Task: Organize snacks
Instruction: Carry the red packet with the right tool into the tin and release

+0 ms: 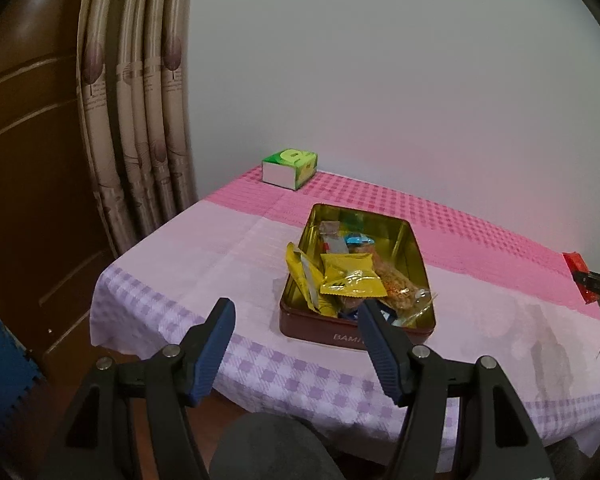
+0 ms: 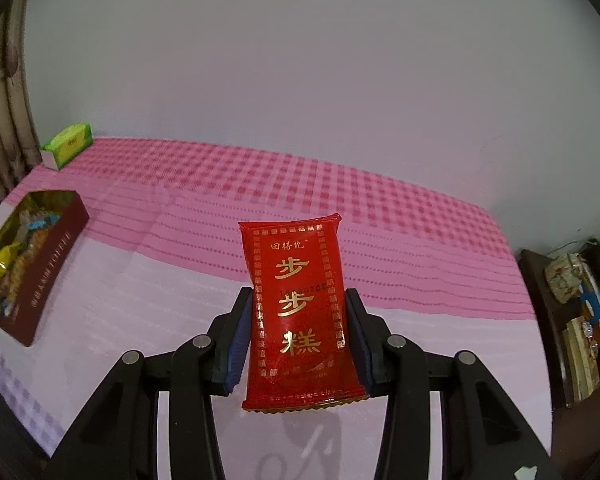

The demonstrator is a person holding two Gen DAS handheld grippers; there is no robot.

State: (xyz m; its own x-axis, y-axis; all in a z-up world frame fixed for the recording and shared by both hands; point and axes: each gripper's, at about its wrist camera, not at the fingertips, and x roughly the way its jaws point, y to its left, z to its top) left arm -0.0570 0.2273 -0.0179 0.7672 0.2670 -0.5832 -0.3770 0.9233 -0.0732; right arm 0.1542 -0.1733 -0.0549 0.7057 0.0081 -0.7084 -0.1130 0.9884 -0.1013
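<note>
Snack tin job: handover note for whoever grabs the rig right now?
Right gripper: shut on the red snack packet, held above the tablecloth, clear of it.
Left gripper: open, nothing in it, hovering short of the tin's near end.
Tin: open on the tablecloth, already holding yellow packets, a clear-wrapped bar and other small snacks.
Green box: at the far corner, untouched.
Done: most snacks are in the tin.
Left: carry the red packet over to the tin and drop it in; no other loose snacks in view.
</note>
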